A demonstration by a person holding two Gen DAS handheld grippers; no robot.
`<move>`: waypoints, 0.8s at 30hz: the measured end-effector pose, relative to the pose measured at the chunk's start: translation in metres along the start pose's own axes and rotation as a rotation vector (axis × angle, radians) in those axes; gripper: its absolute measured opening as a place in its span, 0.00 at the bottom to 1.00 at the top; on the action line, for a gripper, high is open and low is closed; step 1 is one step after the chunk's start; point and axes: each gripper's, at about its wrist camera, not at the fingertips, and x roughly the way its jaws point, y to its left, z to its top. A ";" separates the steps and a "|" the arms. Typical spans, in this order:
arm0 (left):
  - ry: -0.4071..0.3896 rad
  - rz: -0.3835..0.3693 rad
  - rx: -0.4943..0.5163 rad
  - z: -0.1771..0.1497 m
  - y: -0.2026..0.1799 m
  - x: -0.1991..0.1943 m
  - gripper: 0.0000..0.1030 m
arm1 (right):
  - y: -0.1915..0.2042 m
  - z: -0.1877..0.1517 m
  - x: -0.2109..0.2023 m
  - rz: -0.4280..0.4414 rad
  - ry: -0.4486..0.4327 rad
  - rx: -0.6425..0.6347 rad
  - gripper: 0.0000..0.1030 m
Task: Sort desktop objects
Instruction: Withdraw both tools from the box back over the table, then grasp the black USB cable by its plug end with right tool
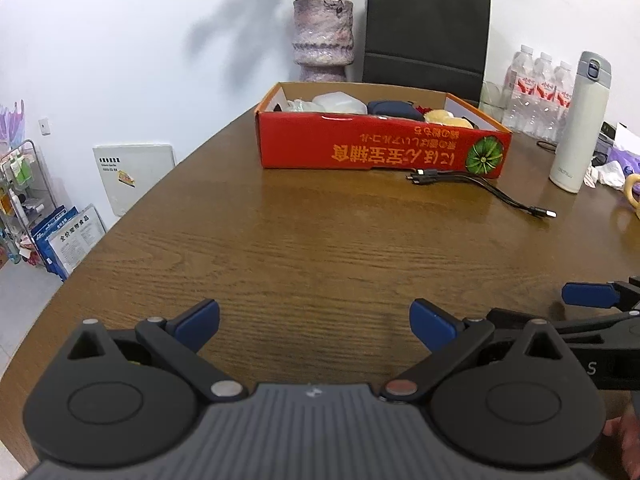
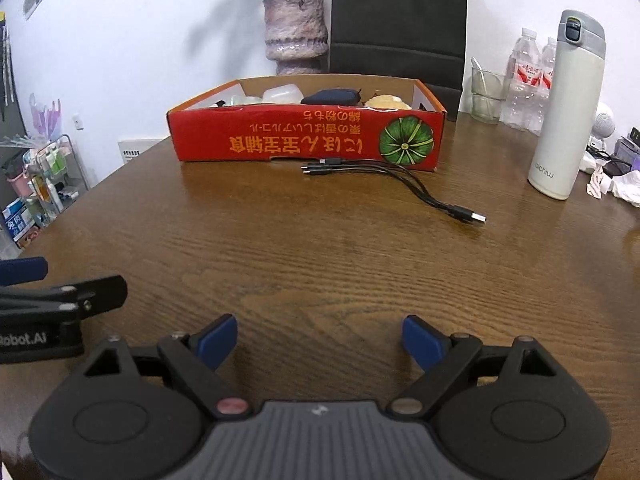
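A shallow red cardboard box (image 1: pixel 380 148) (image 2: pixel 304 138) stands at the far side of the brown wooden table (image 1: pixel 320 248). It holds a clear plastic tub (image 1: pixel 340 102), a dark blue pouch (image 1: pixel 394 109) and a yellow soft thing (image 1: pixel 446 119). A black multi-plug USB cable (image 1: pixel 480 190) (image 2: pixel 400 184) lies on the table just in front of the box. My left gripper (image 1: pixel 314 326) and my right gripper (image 2: pixel 320 340) both hover low over the near part of the table, side by side, open, with nothing between their blue pads.
A white thermos flask (image 2: pixel 564 108) stands right of the box, with water bottles (image 2: pixel 528 80), a glass (image 2: pixel 486 94) and crumpled tissue (image 2: pixel 624 188) near it. Behind the box are a pink vase (image 1: pixel 323 40) and a black paper bag (image 1: pixel 428 28). The table's edge curves off at left.
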 end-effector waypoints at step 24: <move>0.027 -0.063 0.065 0.032 -0.043 0.053 1.00 | -0.084 0.072 0.064 -0.105 -0.164 -0.016 0.84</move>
